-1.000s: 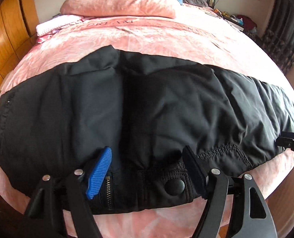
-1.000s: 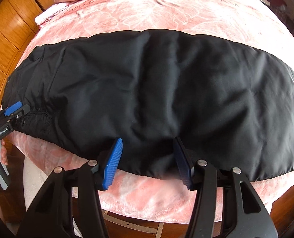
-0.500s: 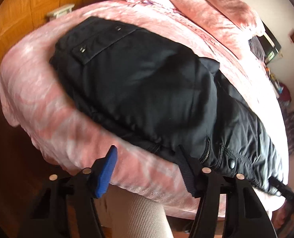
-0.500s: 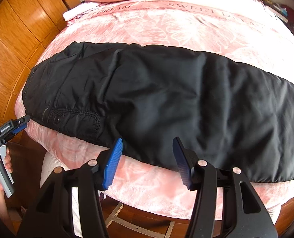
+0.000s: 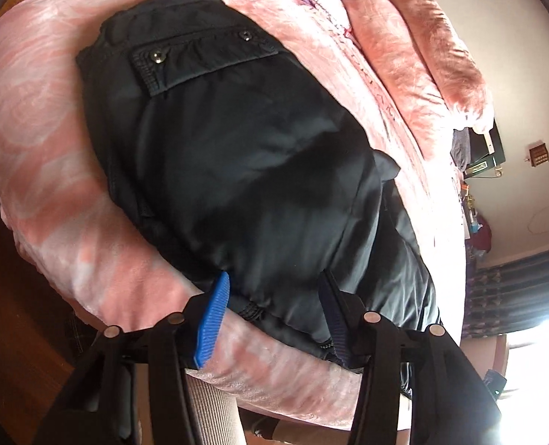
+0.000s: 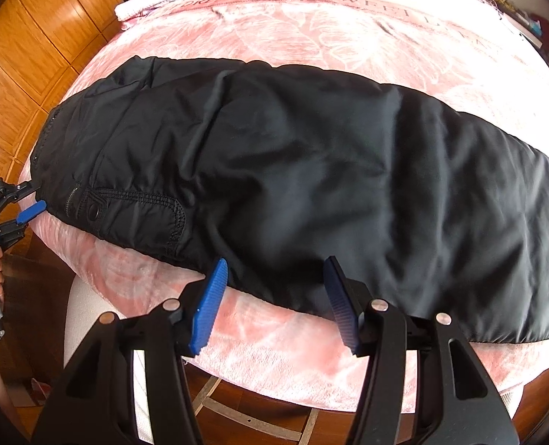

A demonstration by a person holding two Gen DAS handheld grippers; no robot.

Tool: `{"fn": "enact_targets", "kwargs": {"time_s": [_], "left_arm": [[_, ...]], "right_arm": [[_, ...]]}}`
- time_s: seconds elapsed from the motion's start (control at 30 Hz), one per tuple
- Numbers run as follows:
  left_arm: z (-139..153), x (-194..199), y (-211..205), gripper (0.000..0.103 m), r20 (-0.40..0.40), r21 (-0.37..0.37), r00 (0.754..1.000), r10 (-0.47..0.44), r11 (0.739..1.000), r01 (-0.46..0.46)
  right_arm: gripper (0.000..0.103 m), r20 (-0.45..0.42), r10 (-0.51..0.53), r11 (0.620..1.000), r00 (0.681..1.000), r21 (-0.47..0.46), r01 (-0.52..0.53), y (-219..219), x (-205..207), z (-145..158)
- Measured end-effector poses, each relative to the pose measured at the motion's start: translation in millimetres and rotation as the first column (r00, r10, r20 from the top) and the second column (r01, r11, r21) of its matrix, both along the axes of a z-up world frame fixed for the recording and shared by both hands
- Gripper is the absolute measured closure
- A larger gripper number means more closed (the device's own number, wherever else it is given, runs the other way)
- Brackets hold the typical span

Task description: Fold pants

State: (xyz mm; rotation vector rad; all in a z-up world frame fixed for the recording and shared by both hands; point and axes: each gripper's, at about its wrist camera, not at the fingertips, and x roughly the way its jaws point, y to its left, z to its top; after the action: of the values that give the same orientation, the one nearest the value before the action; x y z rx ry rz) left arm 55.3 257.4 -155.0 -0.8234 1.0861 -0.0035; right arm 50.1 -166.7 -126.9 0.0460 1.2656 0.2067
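Black pants (image 6: 311,170) lie folded lengthwise across the pink bed, waistband at the left and legs running right. In the left wrist view the pants (image 5: 237,155) show a snap pocket flap on top. My left gripper (image 5: 274,296) is open, its blue pads at the waistband's near edge, holding nothing. It also shows in the right wrist view (image 6: 22,204) at the waist corner. My right gripper (image 6: 274,285) is open at the near edge of the legs, just off the cloth.
The pink blanket (image 6: 348,29) covers the bed, with pink pillows (image 5: 423,55) at its head. A wooden wardrobe (image 6: 22,55) stands along the left side. Wooden floor (image 6: 237,415) lies below the bed's near edge. Clutter sits by the far wall (image 5: 474,193).
My left gripper swung from the front waistband button around to the waist end and came in at its edge. My right gripper backed slightly off the leg edge. Both stayed open.
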Motion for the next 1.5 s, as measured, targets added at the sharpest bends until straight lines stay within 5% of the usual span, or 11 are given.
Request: {"fn": "enact_targets", "kwargs": {"time_s": [0.33,0.5,0.63,0.8,0.97,1.1,1.2,1.3,1.5], "left_arm": [[-15,7,-6,0.053,-0.066,-0.014,0.998,0.004,1.0,-0.005],[-24,12,8,0.053,-0.066,-0.138,0.995,0.07,0.987,-0.079],[-25,10,13,0.089,-0.057,-0.11,0.994,0.098,0.989,-0.104],[-16,-4,7,0.099,0.023,-0.096,0.991,0.131,0.987,-0.128],[-5,-23,-3,0.099,0.046,0.004,0.991,0.129,0.992,-0.129],[-20,-15,2,0.098,0.039,0.004,0.995,0.09,0.996,-0.09],[-14,-15,12,0.087,0.051,-0.017,0.995,0.09,0.996,-0.089],[-9,-18,35,0.061,0.064,-0.002,0.984,0.166,0.986,-0.167],[-20,3,78,0.06,0.053,-0.068,0.976,0.209,0.976,-0.205]], "right_arm": [[0.048,0.007,0.024,1.0,1.0,0.008,-0.024,13,9,0],[0.048,0.019,0.05,0.999,0.999,0.011,-0.05,27,18,2],[0.048,0.01,0.045,0.999,0.999,0.014,-0.046,30,20,-1],[0.048,0.024,0.085,0.996,0.996,0.011,-0.085,43,21,-2],[0.048,0.027,0.098,0.995,0.995,-0.01,-0.098,48,23,-4],[0.048,0.011,0.099,0.995,0.995,-0.018,-0.099,50,28,-11],[0.048,0.019,0.108,0.994,0.994,-0.022,-0.108,51,27,-10],[0.048,0.017,0.104,0.994,0.994,-0.022,-0.103,51,26,-10],[0.045,0.021,0.119,0.992,0.993,-0.046,-0.118,56,22,-10]]}}
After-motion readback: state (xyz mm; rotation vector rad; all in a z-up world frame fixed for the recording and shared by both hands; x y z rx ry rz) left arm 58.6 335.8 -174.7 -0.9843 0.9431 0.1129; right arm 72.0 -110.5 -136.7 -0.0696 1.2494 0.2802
